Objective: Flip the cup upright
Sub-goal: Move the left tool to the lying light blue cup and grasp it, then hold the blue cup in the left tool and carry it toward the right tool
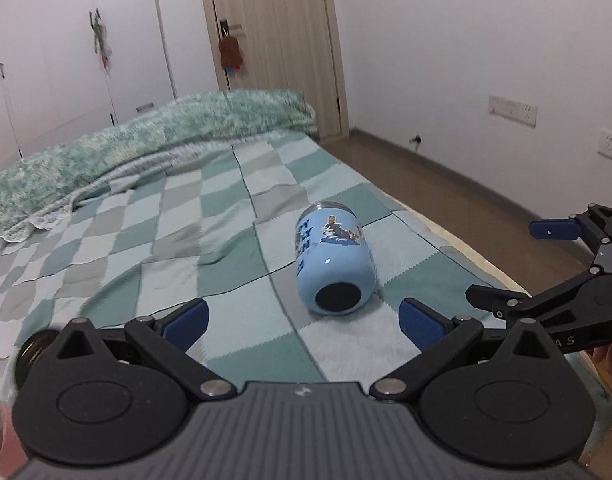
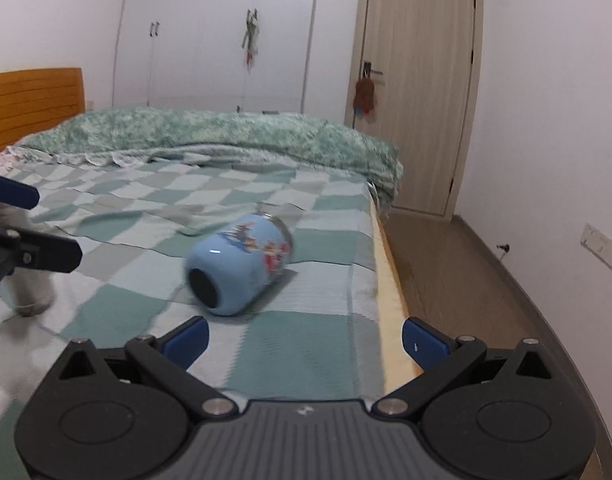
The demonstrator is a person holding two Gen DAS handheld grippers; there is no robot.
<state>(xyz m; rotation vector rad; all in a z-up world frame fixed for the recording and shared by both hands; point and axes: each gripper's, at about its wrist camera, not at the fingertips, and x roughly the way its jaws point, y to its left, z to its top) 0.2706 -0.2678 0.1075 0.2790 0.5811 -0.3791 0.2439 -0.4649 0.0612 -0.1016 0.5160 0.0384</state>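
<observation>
A light blue cup [image 1: 334, 265] with a cartoon print lies on its side on the checked bedspread [image 1: 146, 248], black base toward me and rim pointing away. My left gripper [image 1: 304, 322] is open and empty, just short of the cup's base. In the right wrist view the cup [image 2: 238, 264] lies ahead and left of my right gripper [image 2: 306, 338], which is open and empty near the bed's right edge. The right gripper shows at the right edge of the left wrist view [image 1: 517, 264], open. The left gripper's fingers [image 2: 14, 194] show at the left edge of the right wrist view.
A green blanket [image 2: 226, 136] is heaped along the far side of the bed. The bed's right edge [image 2: 389, 280] drops to a wooden floor [image 2: 465, 300]. A wooden headboard [image 2: 30, 100], a wardrobe [image 2: 210, 40] and a door [image 2: 417, 92] stand beyond.
</observation>
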